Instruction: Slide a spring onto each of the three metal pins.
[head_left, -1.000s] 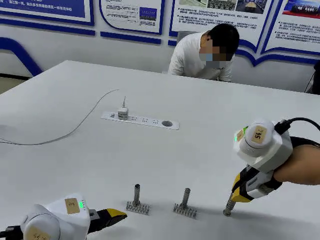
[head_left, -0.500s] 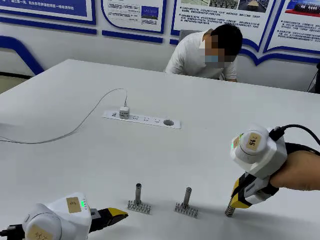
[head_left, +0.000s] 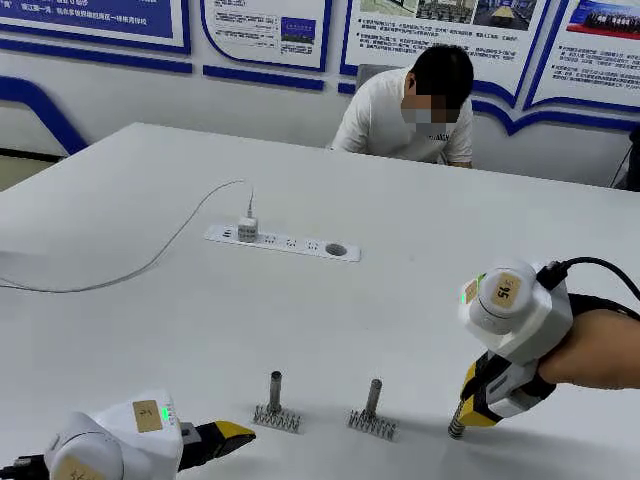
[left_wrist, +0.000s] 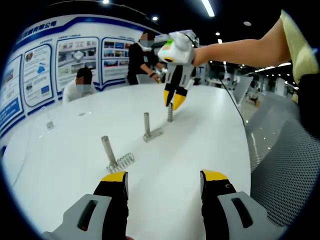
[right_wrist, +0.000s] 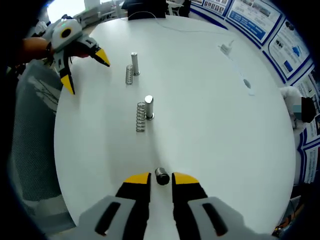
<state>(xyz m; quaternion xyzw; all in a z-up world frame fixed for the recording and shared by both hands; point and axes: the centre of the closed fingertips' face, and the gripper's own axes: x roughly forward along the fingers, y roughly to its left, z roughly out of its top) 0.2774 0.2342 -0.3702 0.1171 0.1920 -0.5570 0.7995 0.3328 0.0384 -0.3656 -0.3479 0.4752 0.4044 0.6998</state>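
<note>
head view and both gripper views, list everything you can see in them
table: 1, white, under everything
left pin, middle pin, right pin: 3, grey metal, upright in a row near the front edge
loose springs: 2, silver, lying at the left pin's base and the middle pin's base
fitted spring: 1, silver, on the right pin
power strip: 1, white, mid-table
charger: 1, white, plugged into the strip, cable trailing left
seated person: 1, white shirt, far side
standing person: 1, dark top, background
posters: several, blue-white, wall
left gripper: yellow tips, open
right gripper: yellow tips, jaws narrow around the right pin
</note>
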